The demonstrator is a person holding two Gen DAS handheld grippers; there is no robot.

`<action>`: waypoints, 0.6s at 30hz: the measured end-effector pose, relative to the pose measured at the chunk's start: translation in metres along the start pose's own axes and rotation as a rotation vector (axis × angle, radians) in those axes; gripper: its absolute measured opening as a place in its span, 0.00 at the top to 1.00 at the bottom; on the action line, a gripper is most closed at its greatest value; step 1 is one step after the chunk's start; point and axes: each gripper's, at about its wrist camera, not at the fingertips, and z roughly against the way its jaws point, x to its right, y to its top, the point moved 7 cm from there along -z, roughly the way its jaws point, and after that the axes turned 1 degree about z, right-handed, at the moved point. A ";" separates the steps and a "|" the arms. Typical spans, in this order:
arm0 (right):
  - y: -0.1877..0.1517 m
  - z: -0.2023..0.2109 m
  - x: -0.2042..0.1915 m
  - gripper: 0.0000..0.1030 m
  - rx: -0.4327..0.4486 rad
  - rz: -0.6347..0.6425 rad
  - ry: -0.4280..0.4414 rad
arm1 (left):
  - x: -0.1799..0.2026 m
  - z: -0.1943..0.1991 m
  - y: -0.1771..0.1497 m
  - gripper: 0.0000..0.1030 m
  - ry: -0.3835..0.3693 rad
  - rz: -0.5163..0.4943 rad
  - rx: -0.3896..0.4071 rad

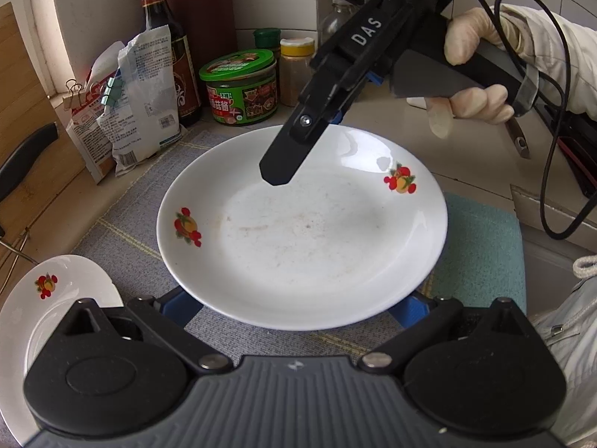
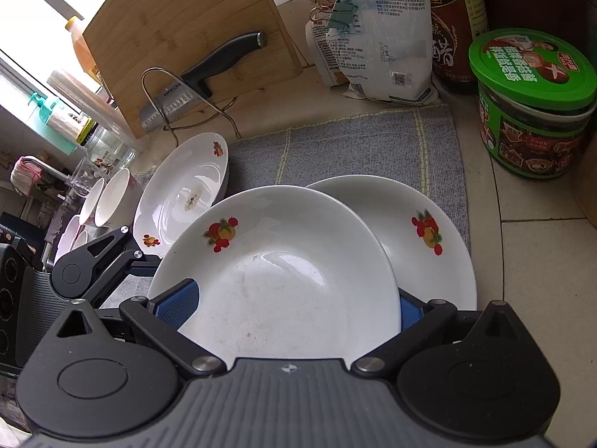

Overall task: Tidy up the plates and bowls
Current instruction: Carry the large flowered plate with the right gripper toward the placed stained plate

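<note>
Side plate [image 1: 56,298] cut off at the edge — bowls [image 2: 108,201] too small.

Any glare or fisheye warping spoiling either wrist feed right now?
Left wrist view: the plate is sharp and evenly lit, with window glow blown out at upper left and straight lines bowed near the edges. Right wrist view: the window is overexposed, with small glints on the front plate.

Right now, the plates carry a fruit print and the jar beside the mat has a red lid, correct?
Not quite. The jar has a green lid, not red, as the right wrist view shows. It does stand beside the mat, and the plates do carry a fruit print.
</note>
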 end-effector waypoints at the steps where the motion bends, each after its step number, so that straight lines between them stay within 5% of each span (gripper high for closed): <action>1: -0.001 0.000 0.001 0.00 0.000 -0.002 0.000 | 0.000 -0.002 0.000 0.01 -0.002 0.000 -0.004; 18: -0.006 -0.003 0.015 0.00 0.008 -0.012 -0.007 | -0.001 -0.013 0.002 0.01 -0.019 0.027 -0.025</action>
